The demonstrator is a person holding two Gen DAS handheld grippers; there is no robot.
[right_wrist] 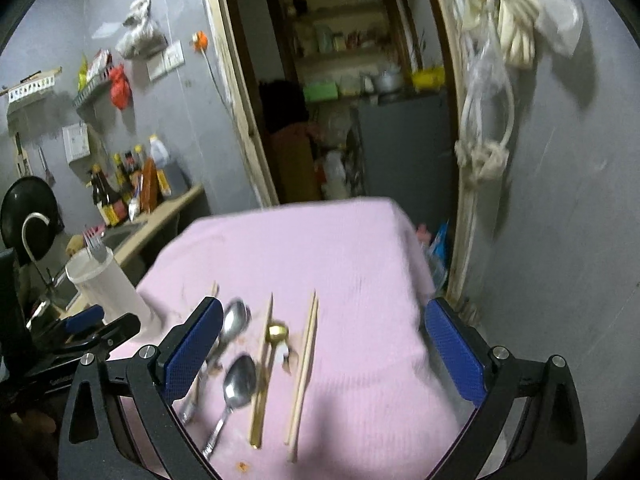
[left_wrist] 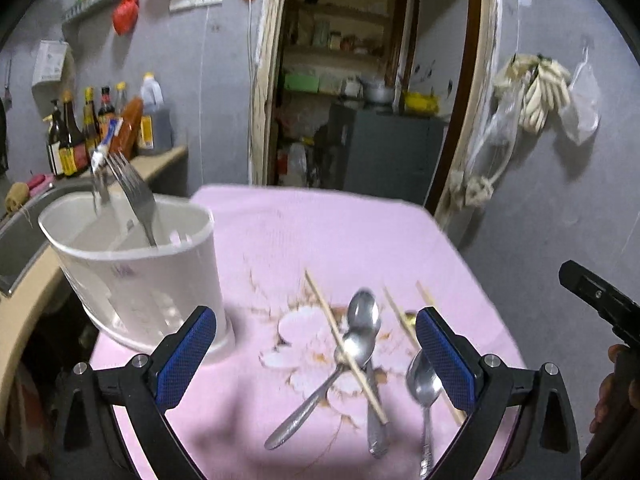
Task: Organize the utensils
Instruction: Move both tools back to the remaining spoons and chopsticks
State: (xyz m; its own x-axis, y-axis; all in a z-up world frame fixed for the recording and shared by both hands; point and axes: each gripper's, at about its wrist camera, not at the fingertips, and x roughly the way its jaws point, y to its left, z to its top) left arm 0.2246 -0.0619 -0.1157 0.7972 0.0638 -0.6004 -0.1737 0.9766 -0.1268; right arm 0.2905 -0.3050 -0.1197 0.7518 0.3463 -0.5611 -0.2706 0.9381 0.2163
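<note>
A white utensil holder (left_wrist: 140, 272) stands at the left of the pink floral cloth (left_wrist: 312, 232) with two forks (left_wrist: 134, 192) upright in it. Steel spoons (left_wrist: 362, 320) and wooden chopsticks (left_wrist: 344, 348) lie crossed on the cloth, one more spoon (left_wrist: 424, 384) to the right. My left gripper (left_wrist: 316, 356) is open and empty above them. In the right wrist view, spoons (right_wrist: 238, 380), a gold spoon (right_wrist: 276, 334) and chopsticks (right_wrist: 304, 372) lie on the cloth (right_wrist: 360, 280). My right gripper (right_wrist: 324, 360) is open and empty above them. The holder (right_wrist: 104, 284) is far left.
A counter with sauce bottles (left_wrist: 100, 128) and a sink (left_wrist: 24, 232) lies left of the table. A doorway (left_wrist: 360, 80) to a storeroom is behind. Bags hang on the right wall (left_wrist: 536, 92). The cloth's right edge drops off near the wall.
</note>
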